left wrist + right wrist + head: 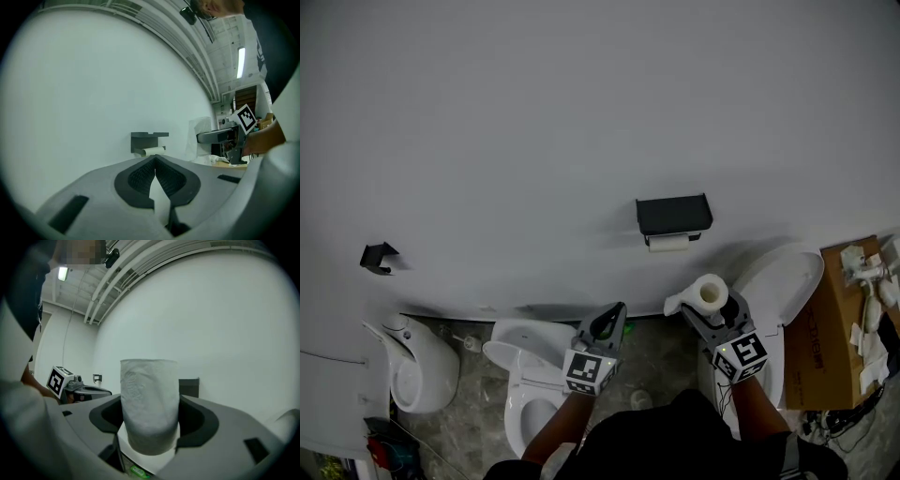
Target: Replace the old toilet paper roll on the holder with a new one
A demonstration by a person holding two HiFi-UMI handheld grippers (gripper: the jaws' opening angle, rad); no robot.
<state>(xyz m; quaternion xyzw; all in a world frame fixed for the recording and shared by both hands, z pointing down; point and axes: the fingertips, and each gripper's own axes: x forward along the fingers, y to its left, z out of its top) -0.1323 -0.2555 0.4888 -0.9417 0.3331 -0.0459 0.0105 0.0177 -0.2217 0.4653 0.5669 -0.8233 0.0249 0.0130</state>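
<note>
A dark wall-mounted holder (673, 215) carries a thin, nearly spent roll (668, 243) under its shelf; in the left gripper view the holder (149, 139) and old roll (153, 151) sit straight ahead. My right gripper (712, 309) is shut on a full white toilet paper roll (707, 292), held upright below and right of the holder; the roll (150, 404) fills the gap between the jaws. My left gripper (607, 324) is shut and empty, below and left of the holder, its jaws (155, 161) pressed together.
A white toilet (527, 370) stands below the left gripper, and a urinal-like fixture (417, 361) at far left. A raised white toilet lid (780, 277) and a cardboard box (839, 323) of clutter lie to the right. A small dark bracket (378, 256) hangs on the wall at left.
</note>
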